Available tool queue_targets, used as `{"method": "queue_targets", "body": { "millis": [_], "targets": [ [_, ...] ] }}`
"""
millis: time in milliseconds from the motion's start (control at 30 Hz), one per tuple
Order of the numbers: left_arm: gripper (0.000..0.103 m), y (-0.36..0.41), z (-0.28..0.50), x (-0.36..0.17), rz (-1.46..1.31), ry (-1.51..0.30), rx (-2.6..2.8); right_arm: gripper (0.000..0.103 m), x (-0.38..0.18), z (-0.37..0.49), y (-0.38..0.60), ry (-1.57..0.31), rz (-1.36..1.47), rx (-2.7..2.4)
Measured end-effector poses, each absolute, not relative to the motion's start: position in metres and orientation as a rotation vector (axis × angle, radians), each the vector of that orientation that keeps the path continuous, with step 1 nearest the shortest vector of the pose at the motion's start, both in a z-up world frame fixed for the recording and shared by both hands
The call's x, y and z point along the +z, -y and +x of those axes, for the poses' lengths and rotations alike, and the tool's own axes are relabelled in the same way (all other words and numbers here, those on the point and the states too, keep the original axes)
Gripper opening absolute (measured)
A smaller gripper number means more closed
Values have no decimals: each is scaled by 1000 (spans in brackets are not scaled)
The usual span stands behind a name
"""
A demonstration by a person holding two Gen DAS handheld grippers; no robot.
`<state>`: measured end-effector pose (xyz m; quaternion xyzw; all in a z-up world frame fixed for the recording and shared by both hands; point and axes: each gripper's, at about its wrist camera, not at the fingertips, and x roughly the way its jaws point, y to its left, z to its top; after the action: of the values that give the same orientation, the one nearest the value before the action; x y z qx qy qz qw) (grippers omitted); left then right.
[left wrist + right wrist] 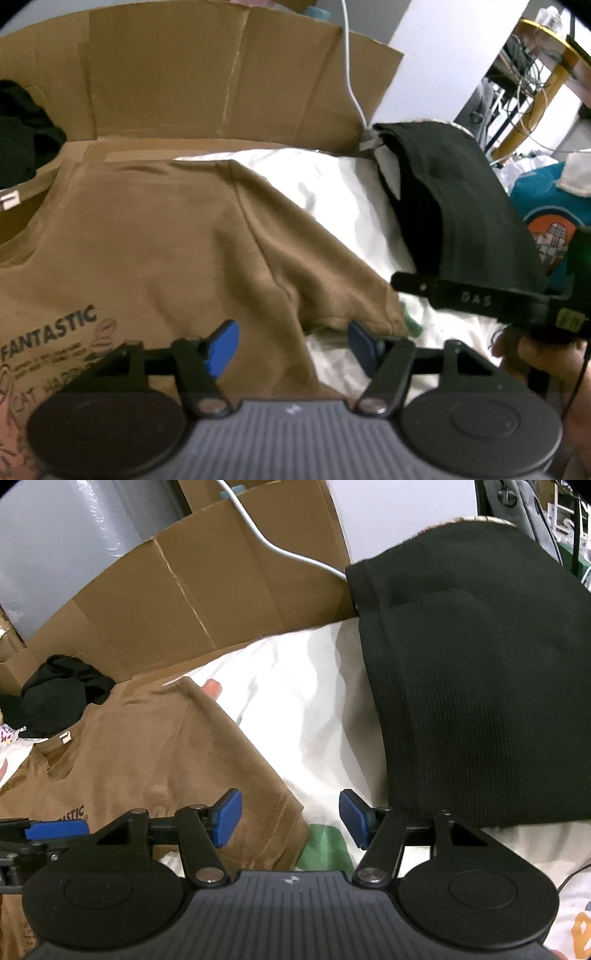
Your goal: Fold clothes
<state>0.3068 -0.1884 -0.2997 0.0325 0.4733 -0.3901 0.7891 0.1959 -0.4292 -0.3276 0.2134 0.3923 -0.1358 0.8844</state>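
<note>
- The left gripper (291, 345) hovers just above a brown T-shirt (155, 236), its blue-padded jaws spread apart and holding nothing.
- The right gripper (290, 821) hangs over the shirt's sleeve hem (284, 812), jaws likewise apart and empty.
- The brown T-shirt, printed "FANTASTIC", lies face up and spread flat on a white sheet (303, 701), collar toward the cardboard panel (207, 74) behind.
- A folded black garment (476, 672) rests on the sheet to the shirt's right, apart from it.
- A crumpled dark garment (62, 690) sits just past the collar; whether it touches the shirt is unclear.
- A white cable (280, 550) trails over the cardboard.
</note>
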Motion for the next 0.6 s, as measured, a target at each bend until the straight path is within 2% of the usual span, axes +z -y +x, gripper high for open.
{"method": "queue_targets", "body": {
  "millis": [200,233,367,600],
  "targets": [
    [62,200,308,-317,106,-1067,-828,64,-333,196,436,-819,475,-316],
    [58,201,308,-321,107,-1080,-820,63,-335,196,439,-818,491,-324],
    [48,201,307,-330,88,-1091,-828,43,-339,195,449,-806,563,-314],
    [43,204,311,-341,86,-1099,-835,44,-345,202,448,-807,562,-306]
  ]
}}
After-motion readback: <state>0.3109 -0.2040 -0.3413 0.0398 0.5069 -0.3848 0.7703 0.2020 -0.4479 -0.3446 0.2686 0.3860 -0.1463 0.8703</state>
